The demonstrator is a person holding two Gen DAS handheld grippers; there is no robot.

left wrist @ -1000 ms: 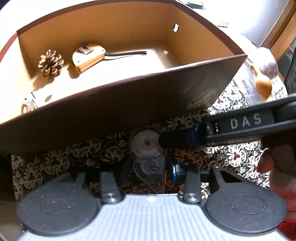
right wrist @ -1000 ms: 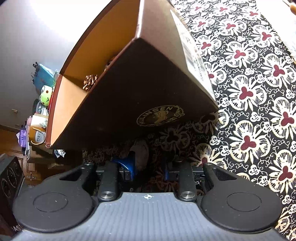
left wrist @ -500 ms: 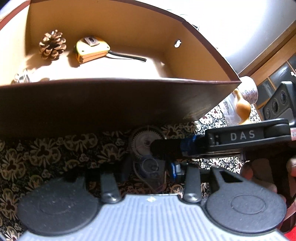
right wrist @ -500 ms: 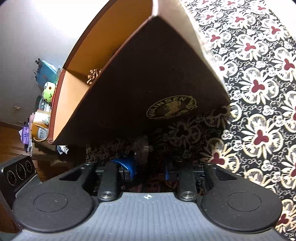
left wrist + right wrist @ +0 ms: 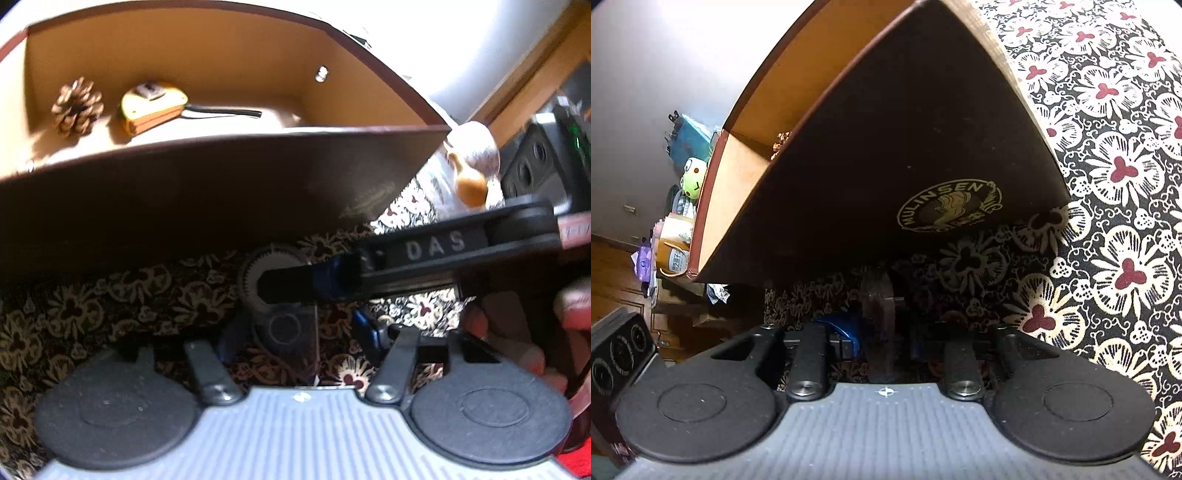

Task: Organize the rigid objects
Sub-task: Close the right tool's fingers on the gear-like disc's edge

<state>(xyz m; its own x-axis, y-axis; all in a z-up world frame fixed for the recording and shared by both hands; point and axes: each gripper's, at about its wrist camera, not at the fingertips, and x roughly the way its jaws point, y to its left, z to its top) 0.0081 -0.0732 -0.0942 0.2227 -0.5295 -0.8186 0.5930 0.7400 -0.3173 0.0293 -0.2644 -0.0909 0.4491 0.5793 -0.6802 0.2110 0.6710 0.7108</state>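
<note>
We find the right gripper (image 5: 882,332) clamped on the grey toothed plastic gear (image 5: 877,314), the left gripper (image 5: 295,332) spread open (empty) — advise lifting it clear over the dark brown cardboard box (image 5: 221,192) wall before release.

A grey toothed gear (image 5: 258,273) stands on its edge on the flowered cloth, just before the dark brown box (image 5: 207,199). Inside the open box lie a brown pine cone (image 5: 77,107) and, beside it, a yellow tape measure (image 5: 153,107), both on the tan floor.
</note>
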